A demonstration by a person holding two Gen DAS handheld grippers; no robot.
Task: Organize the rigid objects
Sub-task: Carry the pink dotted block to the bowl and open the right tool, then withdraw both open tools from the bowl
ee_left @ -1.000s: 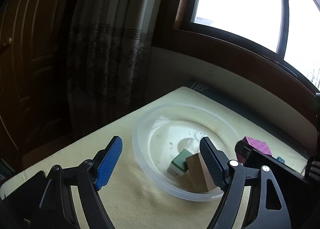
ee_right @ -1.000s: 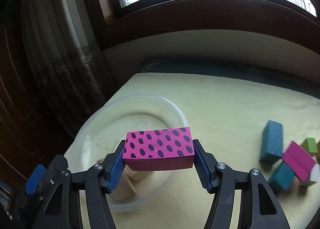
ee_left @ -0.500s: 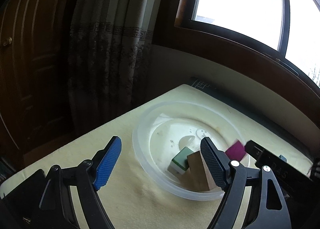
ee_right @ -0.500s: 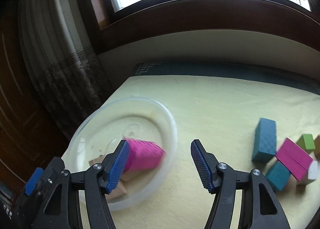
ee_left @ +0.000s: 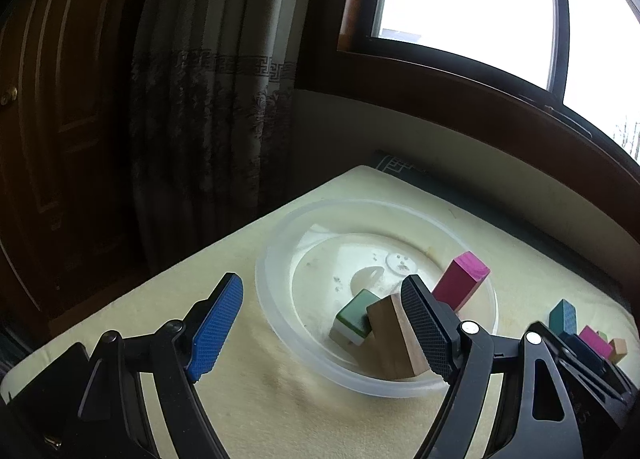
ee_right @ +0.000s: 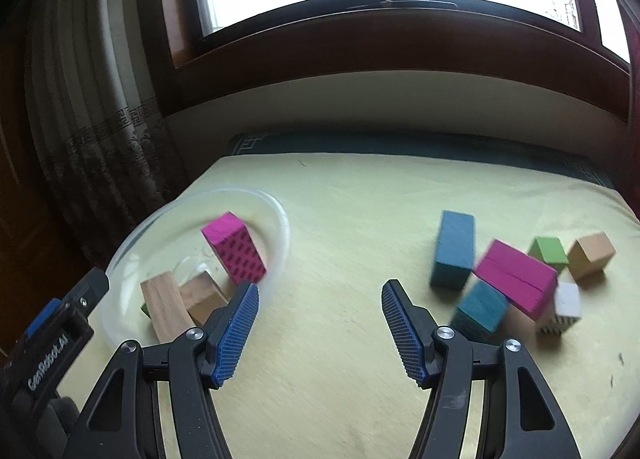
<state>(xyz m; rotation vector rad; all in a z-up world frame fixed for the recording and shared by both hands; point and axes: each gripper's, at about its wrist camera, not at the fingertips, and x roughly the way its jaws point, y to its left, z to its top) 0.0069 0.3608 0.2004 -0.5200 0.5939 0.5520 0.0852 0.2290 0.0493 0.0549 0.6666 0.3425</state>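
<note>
Blocks split in two groups on the yellow-cream table [ee_right: 352,195]. Clear round bowl [ee_right: 280,227] sits at the table's left side, its far rim close to the table edge by the curtain [ee_left: 208,111]. Inside the bowl: spotted magenta block [ee_right: 234,249] tilted, leaning up toward the rim wall; two plain wood blocks [ee_right: 192,299] below it, touching; green-topped block [ee_left: 354,317] beside the wood in the left wrist view, mostly hidden in the right view.

Loose pile at the table's right side: tall teal block [ee_right: 454,249], long magenta block [ee_right: 516,279] lying across a smaller teal block [ee_right: 480,309], green block [ee_right: 548,251], tan cube [ee_right: 591,255], white block with a zigzag-patterned base [ee_right: 562,309]. Pile pieces mostly touching or just beside each other; tan cube nearest the right table edge. Some motion blur here, fine detail unclear.

Right gripper [ee_right: 318,331] spread wide, nothing between the pads, above bare table between bowl and pile. Broad open strip of table ahead of it runs to the far edge, where a dark patterned border [ee_right: 248,145] meets the wall under the window.

Left gripper [ee_left: 320,329] also spread wide, holding nothing, over the bowl's near-left rim; its right finger overlaps the wood block in view, contact can't be judged. Bare table to the left of the bowl up to the near-left edge.
</note>
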